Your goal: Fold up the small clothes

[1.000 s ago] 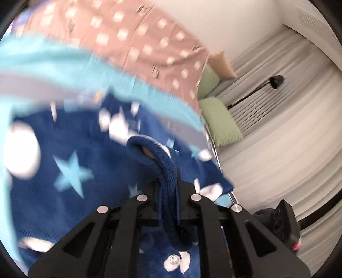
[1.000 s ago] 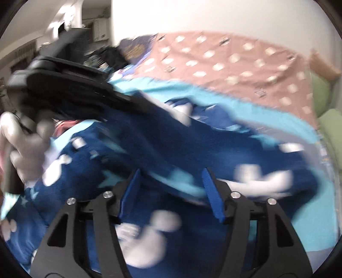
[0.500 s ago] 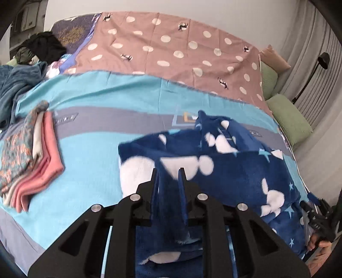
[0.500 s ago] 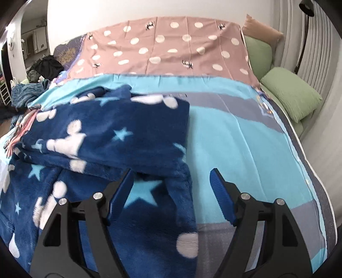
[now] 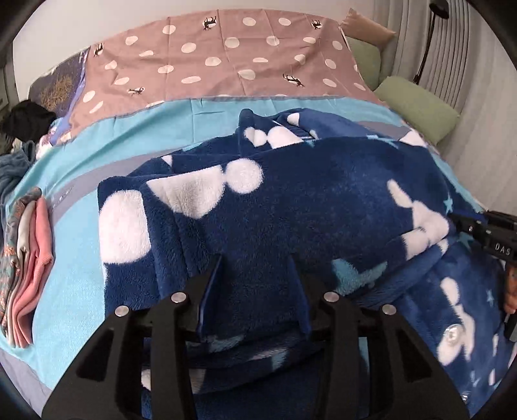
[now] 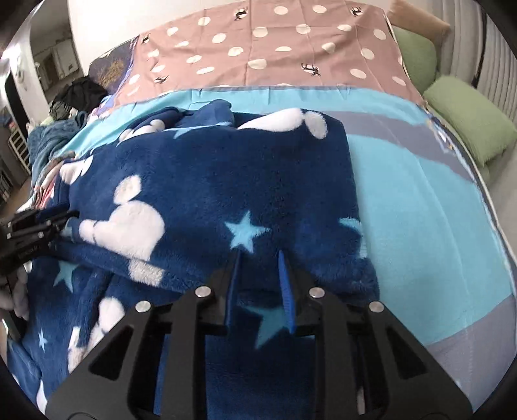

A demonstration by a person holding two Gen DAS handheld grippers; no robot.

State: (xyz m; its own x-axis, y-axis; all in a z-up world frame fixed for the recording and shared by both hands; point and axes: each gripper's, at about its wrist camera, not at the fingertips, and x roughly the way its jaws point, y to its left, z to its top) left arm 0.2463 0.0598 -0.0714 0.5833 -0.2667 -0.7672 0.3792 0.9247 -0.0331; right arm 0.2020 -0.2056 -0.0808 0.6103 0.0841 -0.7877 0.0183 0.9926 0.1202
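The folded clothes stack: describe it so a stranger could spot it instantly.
Start at the bed's turquoise sheet. Left of the navy fleece garment lies the folded clothes stack: thin, flat layers, pink uppermost, floral beneath, unlike the bulky starred fleece.

Green pillows [image 5: 416,108] at bed's right edge; dotted pink sheet [image 5: 226,58] behind.

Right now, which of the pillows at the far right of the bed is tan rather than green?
The tan pillow is the farthest one, up at the bed's top corner. The two green pillows lie nearer the camera along the right edge.
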